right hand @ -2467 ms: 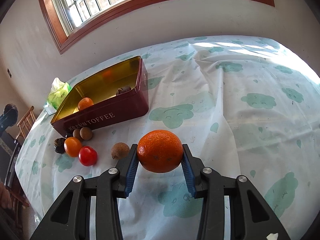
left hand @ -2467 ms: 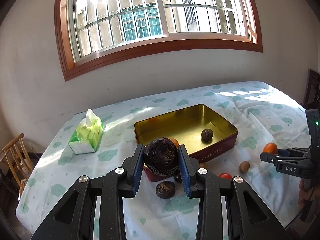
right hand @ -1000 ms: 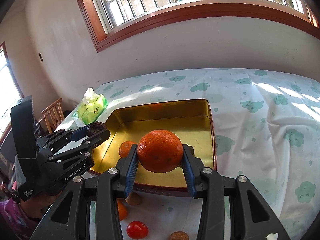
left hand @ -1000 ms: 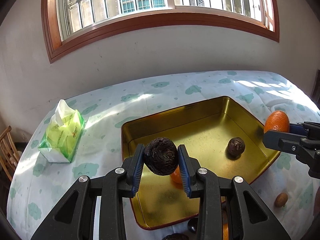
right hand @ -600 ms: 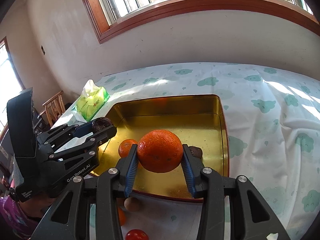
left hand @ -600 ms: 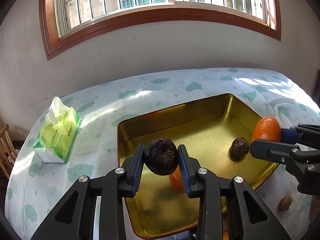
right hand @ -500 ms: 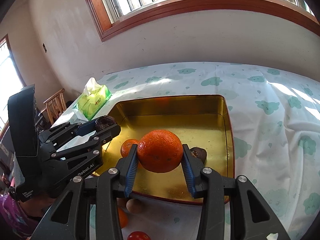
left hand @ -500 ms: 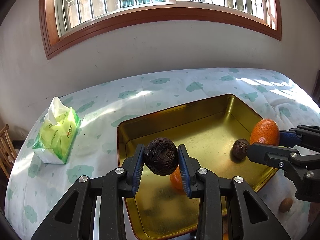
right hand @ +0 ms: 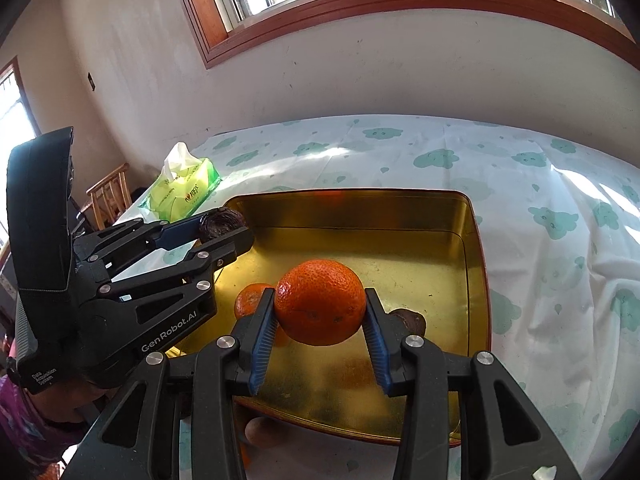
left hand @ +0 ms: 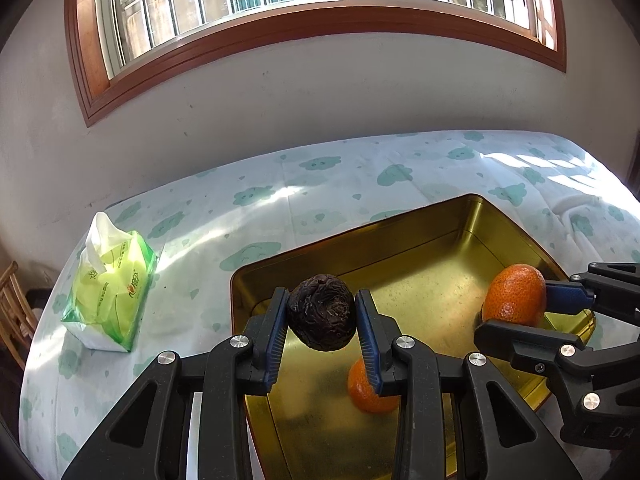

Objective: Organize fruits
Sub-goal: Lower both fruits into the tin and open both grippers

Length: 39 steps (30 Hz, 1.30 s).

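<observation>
left tongs [left hand: 322, 322] pinch dark wrinkled fruit [left hand: 322, 317]; right tongs [right hand: 319, 312] pinch orange [right hand: 320, 302] above tin [right hand: 478, 264].

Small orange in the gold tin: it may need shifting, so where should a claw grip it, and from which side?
Take the small orange across its widest middle, from straight above: it is round and lies low inside the tin, whose walls would likely block a sideways claw.

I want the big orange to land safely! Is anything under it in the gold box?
Partly. The orange hangs over the tin; a small orange and dark fruit lie close beside it.
</observation>
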Motion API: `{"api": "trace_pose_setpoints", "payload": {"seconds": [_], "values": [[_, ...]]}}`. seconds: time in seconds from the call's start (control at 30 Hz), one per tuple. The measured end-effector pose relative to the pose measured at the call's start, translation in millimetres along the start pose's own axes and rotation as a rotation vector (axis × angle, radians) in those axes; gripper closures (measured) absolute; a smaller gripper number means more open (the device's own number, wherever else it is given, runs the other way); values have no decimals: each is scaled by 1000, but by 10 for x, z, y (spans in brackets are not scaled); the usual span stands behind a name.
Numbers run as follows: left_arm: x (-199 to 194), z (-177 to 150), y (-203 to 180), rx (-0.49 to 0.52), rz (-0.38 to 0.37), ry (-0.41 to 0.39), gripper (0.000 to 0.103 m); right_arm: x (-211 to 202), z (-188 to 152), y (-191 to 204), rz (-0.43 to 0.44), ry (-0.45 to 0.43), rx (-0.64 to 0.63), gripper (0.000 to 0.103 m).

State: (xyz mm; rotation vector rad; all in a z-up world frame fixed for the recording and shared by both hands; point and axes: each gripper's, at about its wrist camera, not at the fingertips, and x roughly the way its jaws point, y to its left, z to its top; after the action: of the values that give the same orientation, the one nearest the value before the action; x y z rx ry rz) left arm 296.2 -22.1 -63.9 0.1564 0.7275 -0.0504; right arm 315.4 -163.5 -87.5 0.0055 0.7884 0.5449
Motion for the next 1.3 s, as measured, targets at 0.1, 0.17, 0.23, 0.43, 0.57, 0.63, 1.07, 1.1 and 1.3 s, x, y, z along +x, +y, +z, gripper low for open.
{"api": "trace_pose_setpoints", "payload": {"seconds": [0.1, 0.17, 0.23, 0.43, 0.57, 0.63, 1.07, 1.1, 1.3], "values": [[55, 21, 22, 4, 4, 15, 69, 23, 15, 1, 3, 2, -2, 64], [87, 35, 39, 4, 6, 24, 69, 42, 25, -1, 3, 4, -4, 64], [112, 48, 51, 10, 10, 31, 69, 65, 33, -7, 3, 8, -2, 64], [188, 66, 60, 28, 17, 49, 69, 130, 56, -21, 4, 18, 0, 64], [231, 71, 54, 46, 21, 60, 68, 167, 68, -49, 2, 25, 12, 64], [244, 76, 47, 54, 23, 62, 68, 186, 73, -71, 4, 29, 20, 64], [346, 99, 42, 67, 22, 93, 68, 221, 96, -87, 7, 34, 31, 62], [355, 100, 40, 67, 22, 94, 65, 218, 95, -90, 8, 33, 32, 62], [302, 110, 14, 79, 52, 57, 29, 118, 126, -116, 10, 1, 40, 62]]}}
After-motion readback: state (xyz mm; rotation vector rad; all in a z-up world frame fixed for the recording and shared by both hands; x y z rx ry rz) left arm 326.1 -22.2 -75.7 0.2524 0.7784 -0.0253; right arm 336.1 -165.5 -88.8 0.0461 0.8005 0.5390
